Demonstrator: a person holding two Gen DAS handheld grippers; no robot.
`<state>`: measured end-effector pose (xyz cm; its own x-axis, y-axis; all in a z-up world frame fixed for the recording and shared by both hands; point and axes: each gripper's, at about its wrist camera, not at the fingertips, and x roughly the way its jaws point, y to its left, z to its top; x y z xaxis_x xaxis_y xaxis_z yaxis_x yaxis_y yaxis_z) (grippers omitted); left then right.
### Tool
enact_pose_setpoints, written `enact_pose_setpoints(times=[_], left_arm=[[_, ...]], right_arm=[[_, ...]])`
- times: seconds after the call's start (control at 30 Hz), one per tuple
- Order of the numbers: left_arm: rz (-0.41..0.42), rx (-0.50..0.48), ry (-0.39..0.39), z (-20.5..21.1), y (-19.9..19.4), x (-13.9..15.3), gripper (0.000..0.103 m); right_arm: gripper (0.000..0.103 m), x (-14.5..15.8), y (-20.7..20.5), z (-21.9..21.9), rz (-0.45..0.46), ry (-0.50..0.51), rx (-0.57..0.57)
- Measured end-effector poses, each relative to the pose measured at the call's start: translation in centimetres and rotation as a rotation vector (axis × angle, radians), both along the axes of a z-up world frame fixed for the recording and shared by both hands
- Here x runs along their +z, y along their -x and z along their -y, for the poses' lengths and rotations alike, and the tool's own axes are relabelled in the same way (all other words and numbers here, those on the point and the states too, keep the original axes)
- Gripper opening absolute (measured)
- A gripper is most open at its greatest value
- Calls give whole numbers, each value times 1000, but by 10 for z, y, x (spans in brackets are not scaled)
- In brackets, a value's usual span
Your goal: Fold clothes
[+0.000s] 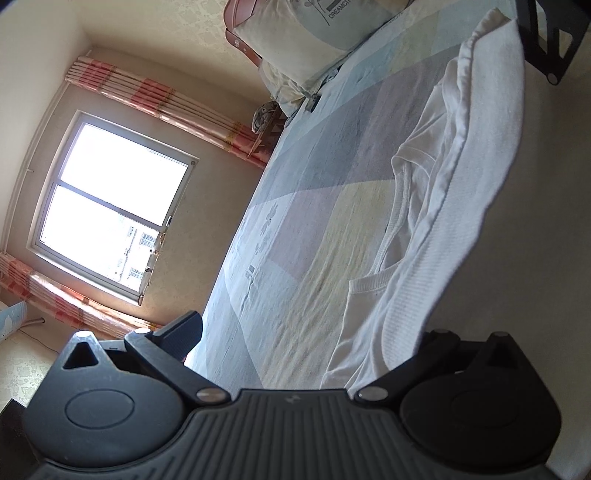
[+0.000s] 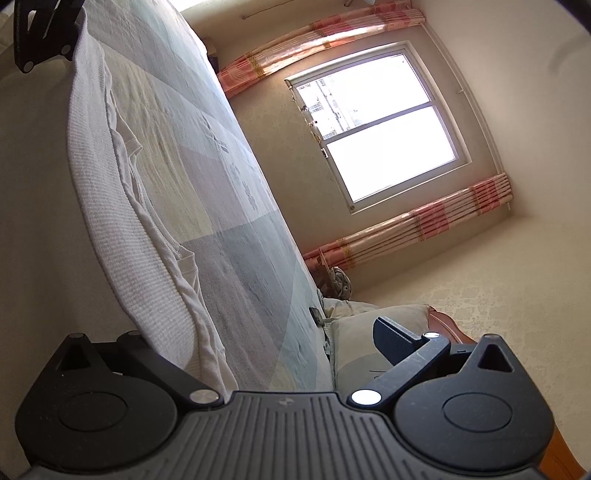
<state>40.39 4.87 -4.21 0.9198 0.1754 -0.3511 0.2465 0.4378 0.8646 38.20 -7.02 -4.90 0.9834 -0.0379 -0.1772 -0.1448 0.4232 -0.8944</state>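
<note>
A white ribbed garment (image 1: 454, 206) lies stretched along the near edge of the bed, its collar and a sleeve folded under the top layer. It also shows in the right wrist view (image 2: 122, 206). My left gripper (image 1: 306, 332) is open; its left finger (image 1: 181, 332) is over the bed edge and its right finger is hidden under the garment. My right gripper (image 2: 266, 332) is open; its right finger (image 2: 399, 339) is free and its left finger is hidden by the cloth. Each gripper shows at the far end of the garment in the other's view (image 1: 550, 40) (image 2: 40, 33).
The bed has a pastel patchwork sheet (image 1: 314, 229). A pillow (image 1: 314, 40) leans on a wooden headboard (image 1: 240, 40). A small dark object (image 1: 313, 103) lies near the pillow. A bright window (image 1: 110, 206) with pink striped curtains (image 1: 166, 99) is on the far wall.
</note>
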Motion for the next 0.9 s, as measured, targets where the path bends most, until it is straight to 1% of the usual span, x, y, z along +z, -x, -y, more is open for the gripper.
enact_pose_setpoints(times=[0.13, 0.23, 0.4, 0.57, 0.67, 0.73, 0.8, 0.9], left_arm=[[-38, -11, 9, 1, -22, -12, 103], [-88, 4, 34, 1, -37, -26, 103], [-122, 63, 101, -1, -30, -37, 102], [-135, 37, 156, -3, 11, -18, 102], [-150, 41, 227, -5, 38, -7, 102], [-172, 47, 295, -7, 53, 0, 102], [-204, 62, 358, -13, 62, 2, 102], [-217, 116, 390, -20, 59, -2, 102]], right_arm=[[103, -9, -23, 0, -16, 3, -20], [103, -16, -42, 1, -47, -9, -43], [103, -30, -64, 5, -192, -79, -74], [103, -10, -36, 17, -244, -153, -49], [103, -1, -15, 27, -275, -188, -22], [103, 1, -8, 34, -304, -207, -21], [103, 0, 2, 41, -324, -210, -6], [103, -8, 3, 45, -332, -194, -2]])
